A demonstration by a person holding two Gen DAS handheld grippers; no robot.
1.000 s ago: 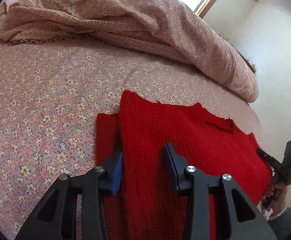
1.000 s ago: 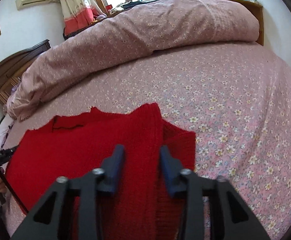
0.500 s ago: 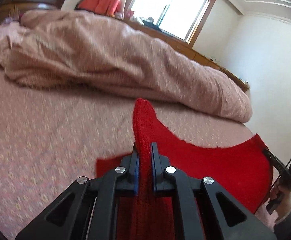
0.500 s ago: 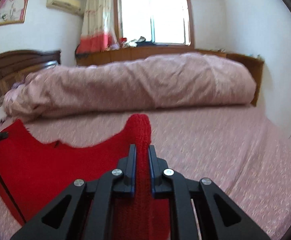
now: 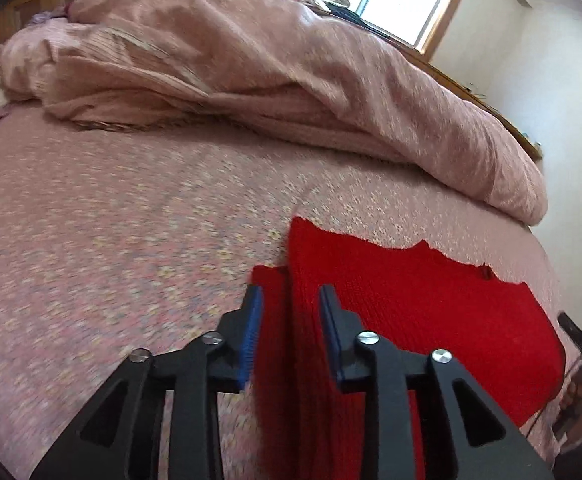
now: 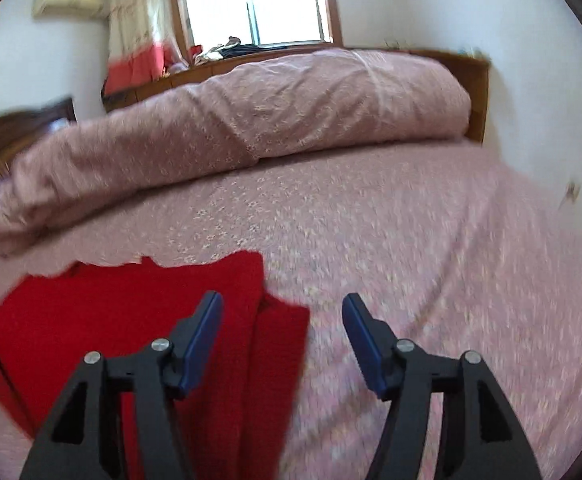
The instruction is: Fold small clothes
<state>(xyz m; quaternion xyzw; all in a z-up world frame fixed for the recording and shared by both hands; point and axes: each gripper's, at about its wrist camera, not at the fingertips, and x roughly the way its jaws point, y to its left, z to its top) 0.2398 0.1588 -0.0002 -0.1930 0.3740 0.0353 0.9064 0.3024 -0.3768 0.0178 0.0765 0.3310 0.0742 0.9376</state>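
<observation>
Now both tongs hang above a red sweater [image 5: 411,312] that lies spread flat on the bed [image 5: 111,240], near the bed's front edge. The left tongs [image 5: 289,312] are partly open, with a ridge of the sweater's folded side running up between the two blue-padded fingers [image 5: 251,332]; neither pad presses on the cloth. A narrower red flap sticks out from under the fold toward the bed's left side. The right tongs [image 6: 282,316] are spread wide and hold nothing: the left finger sits over the sweater [image 6: 131,320], the right one over the flowered sheet [image 6: 431,248]. In the right view the sweater's folded side also shows a lower flap jutting out beside it. A rumpled pink quilt [image 6: 251,120] is heaped along the far edge of the bed, below the window [image 6: 251,4]. Both views are blurred.
</observation>
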